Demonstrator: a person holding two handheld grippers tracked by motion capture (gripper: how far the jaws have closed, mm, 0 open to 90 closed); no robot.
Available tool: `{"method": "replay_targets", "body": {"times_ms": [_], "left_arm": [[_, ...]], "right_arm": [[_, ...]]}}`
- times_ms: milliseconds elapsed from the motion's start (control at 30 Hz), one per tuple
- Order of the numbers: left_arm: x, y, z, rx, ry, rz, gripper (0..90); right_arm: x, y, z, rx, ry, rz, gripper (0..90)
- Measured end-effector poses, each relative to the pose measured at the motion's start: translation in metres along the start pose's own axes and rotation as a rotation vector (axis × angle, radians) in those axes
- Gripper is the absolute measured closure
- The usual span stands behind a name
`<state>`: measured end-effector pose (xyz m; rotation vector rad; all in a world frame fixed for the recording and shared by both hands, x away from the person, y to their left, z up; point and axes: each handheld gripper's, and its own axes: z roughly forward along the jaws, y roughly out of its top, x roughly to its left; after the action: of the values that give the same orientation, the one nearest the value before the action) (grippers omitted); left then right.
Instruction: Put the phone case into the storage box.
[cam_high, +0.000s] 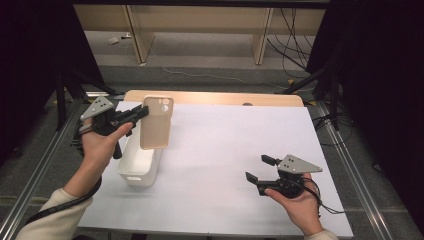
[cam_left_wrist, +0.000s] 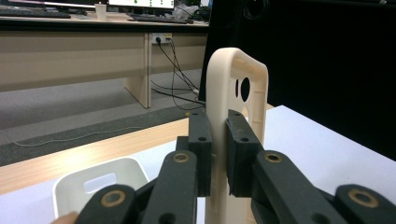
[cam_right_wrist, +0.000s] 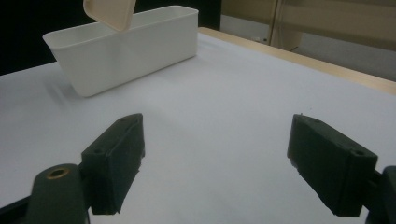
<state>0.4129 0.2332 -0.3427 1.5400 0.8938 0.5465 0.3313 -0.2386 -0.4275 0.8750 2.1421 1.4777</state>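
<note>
**Case pinched above bin**

Where the high view looks down, the left gripper (cam_high: 142, 113) pinches a beige phone case (cam_high: 156, 123) upright in the air over the white bin's (cam_high: 139, 170) far end; the right gripper (cam_high: 257, 169) sits spread, low over the white table (cam_high: 225, 150), well apart from both.

Left gripper view: pads clamp the case's (cam_left_wrist: 219, 93) edge, bin (cam_left_wrist: 100, 179) below left.

Right gripper view: jaws wide, nothing between; bin (cam_right_wrist: 126, 51) beyond, case (cam_right_wrist: 109, 11) corner above it.
</note>
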Motion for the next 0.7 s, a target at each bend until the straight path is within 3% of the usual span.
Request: {"method": "replay_targets", "body": {"times_ms": [233,333,533,567,633,700], "left_arm": [[0.008,0.002,0.0,-0.006,0.011,-0.005,81.8],[0.01,0.002,0.0,-0.007,0.012,-0.004,81.9],[0.015,0.003,-0.001,-0.006,0.016,-0.004,81.9],[0.016,0.004,-0.001,-0.008,0.016,-0.006,81.8],[0.018,0.005,-0.001,-0.006,0.015,0.001,81.9],[0.02,0.005,-0.002,-0.005,0.015,0.007,81.8]], "right_arm": [[0.0,-0.001,0.0,-0.003,0.017,0.028,20.2],[-0.002,-0.001,-0.001,-0.003,-0.001,0.003,20.2],[-0.001,-0.001,-0.002,0.015,0.003,0.022,20.2],[-0.002,-0.002,-0.001,0.004,-0.004,0.006,20.2],[0.0,-0.002,-0.001,0.007,0.014,0.041,20.2],[-0.001,-0.001,-0.002,0.018,0.006,0.036,20.2]]}}
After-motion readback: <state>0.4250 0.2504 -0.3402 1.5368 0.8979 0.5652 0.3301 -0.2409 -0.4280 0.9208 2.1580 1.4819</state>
